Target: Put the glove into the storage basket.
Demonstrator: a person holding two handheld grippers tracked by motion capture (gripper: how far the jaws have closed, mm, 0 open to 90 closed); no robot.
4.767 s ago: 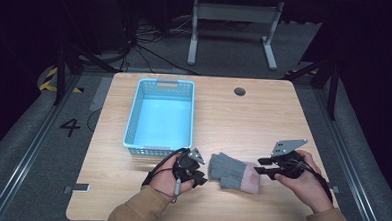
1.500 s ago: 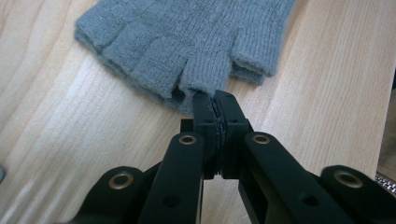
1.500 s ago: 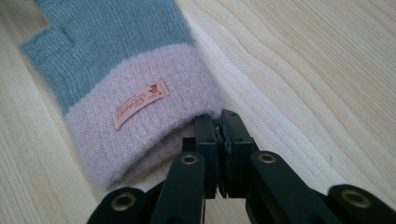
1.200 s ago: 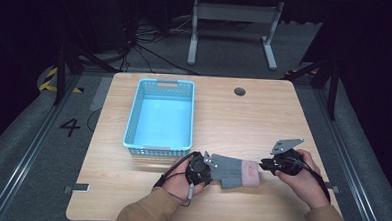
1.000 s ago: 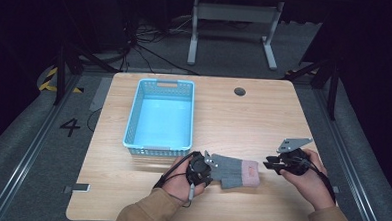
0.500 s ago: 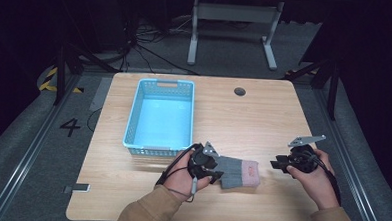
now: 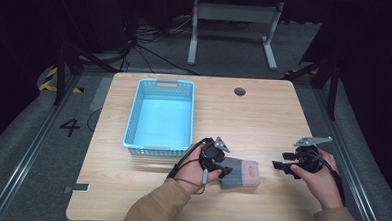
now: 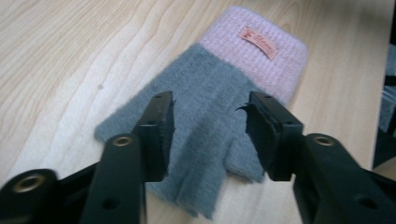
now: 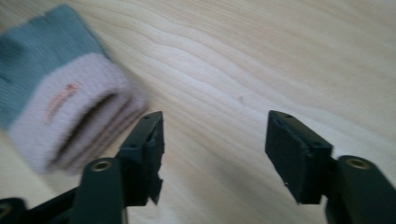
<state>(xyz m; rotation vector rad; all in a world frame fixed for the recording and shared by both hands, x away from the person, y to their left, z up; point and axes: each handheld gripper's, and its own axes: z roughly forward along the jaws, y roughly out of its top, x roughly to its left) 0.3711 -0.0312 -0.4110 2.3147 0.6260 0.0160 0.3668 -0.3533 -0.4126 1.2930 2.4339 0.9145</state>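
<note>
Both tools, left point(image 8: 210, 135) and right point(image 9: 212, 149), just opened and let go; glove point(image 7: 239, 173) lies flat on the bench point(image 7: 263, 118), probably basket point(image 7: 161, 116) next.

floor: grey carpet point(image 7: 27, 148), yellow-black tape point(image 7: 49, 79) | furniture: wooden table point(image 7: 263, 118), metal stand point(image 7: 233, 22) | light: dim surroundings

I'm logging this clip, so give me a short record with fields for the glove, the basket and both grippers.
glove: grey knit glove with pink cuff, flat on the table, nothing gripping it
basket: blue basket, to the glove's upper left in the high view
left gripper: left gripper over the glove's fingers, jaws just opening, apart
right gripper: right gripper off the cuff, jaws just opening, nothing between
</note>
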